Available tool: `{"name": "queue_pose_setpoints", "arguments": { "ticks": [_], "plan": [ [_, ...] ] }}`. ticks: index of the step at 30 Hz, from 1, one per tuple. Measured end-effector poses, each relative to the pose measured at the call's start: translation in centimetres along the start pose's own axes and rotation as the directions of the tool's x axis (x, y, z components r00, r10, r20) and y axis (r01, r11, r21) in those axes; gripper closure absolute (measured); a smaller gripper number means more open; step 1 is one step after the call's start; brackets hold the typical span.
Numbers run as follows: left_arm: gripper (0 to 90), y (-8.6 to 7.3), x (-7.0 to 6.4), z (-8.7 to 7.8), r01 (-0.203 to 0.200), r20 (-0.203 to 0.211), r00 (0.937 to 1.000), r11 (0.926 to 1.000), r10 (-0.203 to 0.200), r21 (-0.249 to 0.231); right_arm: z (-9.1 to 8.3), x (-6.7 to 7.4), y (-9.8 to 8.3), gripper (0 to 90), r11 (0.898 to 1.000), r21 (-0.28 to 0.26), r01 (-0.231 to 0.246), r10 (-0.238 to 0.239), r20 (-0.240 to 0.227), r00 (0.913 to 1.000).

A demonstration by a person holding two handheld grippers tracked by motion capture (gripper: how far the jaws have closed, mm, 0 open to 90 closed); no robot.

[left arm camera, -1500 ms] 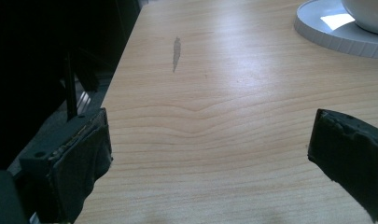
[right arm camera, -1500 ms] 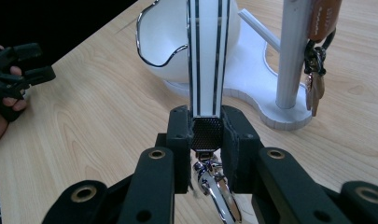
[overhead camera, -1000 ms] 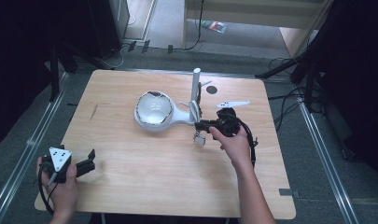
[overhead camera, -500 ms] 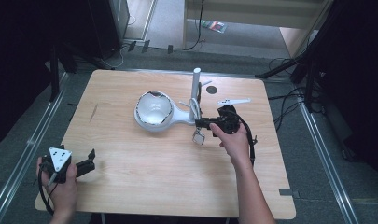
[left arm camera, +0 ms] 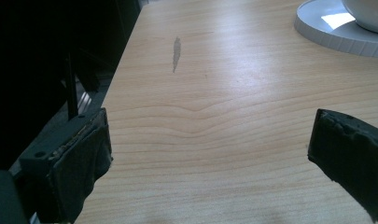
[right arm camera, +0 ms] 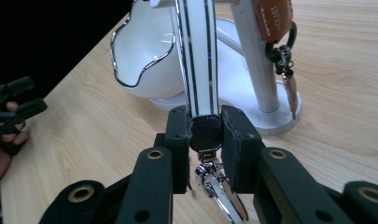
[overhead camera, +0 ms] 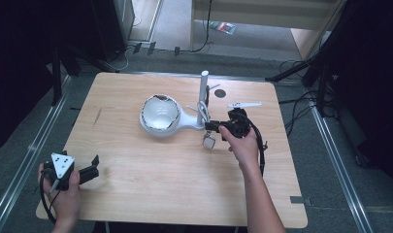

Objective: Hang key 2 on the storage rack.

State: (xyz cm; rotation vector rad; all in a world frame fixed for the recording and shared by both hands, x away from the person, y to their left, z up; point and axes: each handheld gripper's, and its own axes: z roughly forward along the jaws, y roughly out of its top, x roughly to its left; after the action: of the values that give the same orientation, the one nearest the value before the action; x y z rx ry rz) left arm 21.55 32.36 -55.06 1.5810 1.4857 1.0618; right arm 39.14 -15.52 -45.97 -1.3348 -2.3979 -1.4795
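Lanyard work is the step in hand: your right gripper has its jaws clamped together on the black mesh end of the white strap with dark stripes, just above the metal clasp that dangles below the pads. The strap runs up to the arm of the white stand, whose post rises from a base joined to the white bowl, near the middle of the table. You appear to be either hanging the lanyard on the stand or pulling it off; I cannot tell which from this moment.

Whichever it is, the next move calls for a firm hold on that mesh end and a path that keeps the strap clear of the post and of the brown key fob hanging beside it with its ring and small pendant.

Your left gripper waits at the near left corner, jaws wide apart with nothing between them, well apart from the stand.

From the high view you get the layout: both hands, the stand, a small white piece lying beyond your right hand. That view leaves the grip itself too small to read. Your right gripper view supplies it, pads on mesh, and the key fob. Your left gripper view adds bare wood and the bowl's base rim.
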Motion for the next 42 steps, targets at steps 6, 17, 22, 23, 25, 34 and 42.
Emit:
{"name": "queue_pose_setpoints", "arguments": {
  "ticks": [6, 17, 22, 23, 25, 34, 42],
  "plan": [
    [0.0, 0.0, 0.0, 0.0, 0.0, 0.0, 1.0, 1.0, 0.0, -0.001, 0.1, 0.0, -0.1, 71.9, 1.0, 0.011, 0.018, -0.018, 0.049, 0.9986],
    [0.0, 0.0, 0.0, 0.0, 0.003, 0.0, 1.0, 1.0, -0.003, 0.0, 0.0, 0.4, -0.2, 71.1, 0.998, 0.021, 0.055, -0.056, 0.074, 0.9957],
    [0.0, 0.0, 0.0, 0.0, 0.005, 0.001, 1.0, 1.0, -0.005, 0.0, 0.0, 0.9, -0.6, 67.0, 0.996, 0.01, 0.085, -0.086, 0.098, 0.9915],
    [0.0, 0.0, 0.0, 0.0, 0.005, 0.002, 1.0, 1.0, -0.005, 0.002, 0.0, 1.0, -0.7, 65.4, 0.995, 0.001, 0.097, -0.097, 0.104, 0.9898],
    [0.0, 0.0, 0.0, 0.0, 0.004, 0.002, 1.0, 1.0, -0.004, 0.003, -0.2, 1.3, -0.8, 59.8, 0.993, -0.014, 0.116, -0.113, 0.119, 0.9864],
    [0.0, 0.0, 0.0, 0.0, 0.004, -0.001, 1.0, 1.0, -0.004, 0.006, -1.3, 2.6, -1.8, 37.5, 0.965, -0.122, 0.233, -0.192, 0.275, 0.9421],
    [0.0, 0.1, 0.0, 0.1, 0.007, 0.0, 1.0, 0.9999, -0.007, 0.012, -2.0, 3.9, -2.5, 14.0, 0.966, -0.108, 0.235, -0.187, 0.335, 0.9236]
  ]
}}
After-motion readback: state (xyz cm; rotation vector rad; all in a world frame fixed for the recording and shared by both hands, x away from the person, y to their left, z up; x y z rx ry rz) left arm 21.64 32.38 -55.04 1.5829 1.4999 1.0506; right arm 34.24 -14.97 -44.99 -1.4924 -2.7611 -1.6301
